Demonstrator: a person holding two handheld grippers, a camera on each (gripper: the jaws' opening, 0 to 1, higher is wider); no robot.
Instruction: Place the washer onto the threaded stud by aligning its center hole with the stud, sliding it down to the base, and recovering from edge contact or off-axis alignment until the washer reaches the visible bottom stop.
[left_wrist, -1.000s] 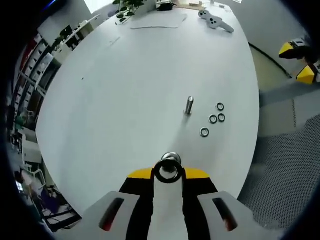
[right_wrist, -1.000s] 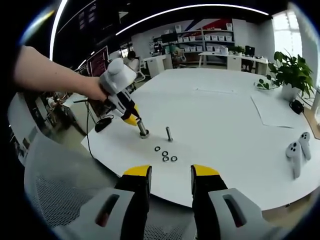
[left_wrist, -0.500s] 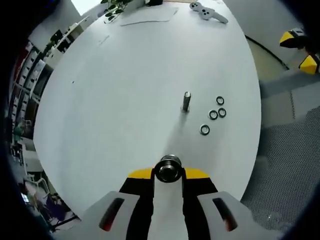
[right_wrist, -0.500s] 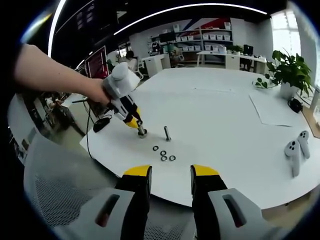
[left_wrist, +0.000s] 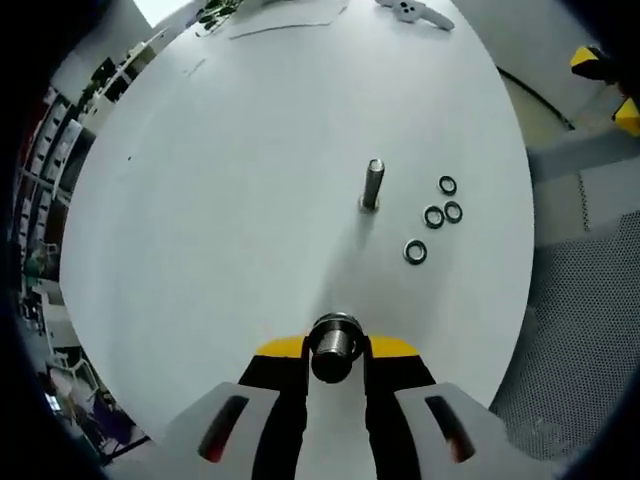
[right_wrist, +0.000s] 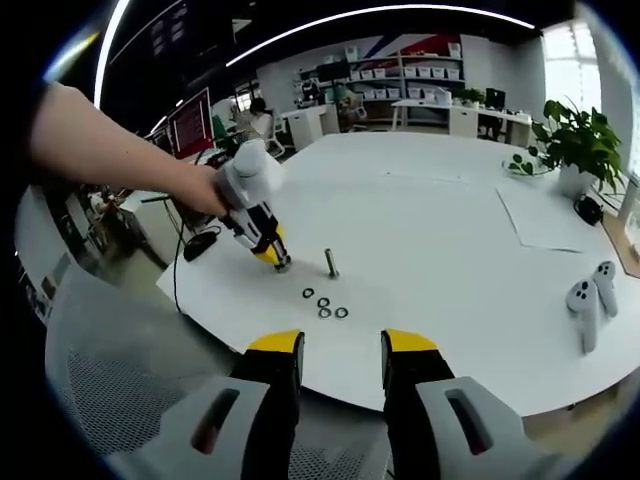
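White round table (left_wrist: 220, 200) takes most of the left gripper view. Upright threaded stud (left_wrist: 373, 184) stands at upper centre, long axis vertical off the tabletop, leaning slightly in the fisheye. Four loose washers (left_wrist: 434, 216) lie just right of it, flat, three close together and one apart lower down.

Left gripper (left_wrist: 335, 350) at bottom centre, jaws clamped on a second metal stud (left_wrist: 334, 345) seen end-on; a washer (left_wrist: 335, 328) looks seated round its top, though whether it is at the bottom stop can't be told. The free-standing stud lies straight ahead of this claw, up-frame and slightly right, well apart.

Right gripper view: right gripper (right_wrist: 341, 352) at bottom centre, jaws apart, holding nothing, back from the table edge. Left-hand claw, centre left, tips down on the table just beside the stud. Person's forearm (right_wrist: 110, 140) reaches in from upper left. Left hand clearly nearer; likely seating move is a push down along the stud axis.
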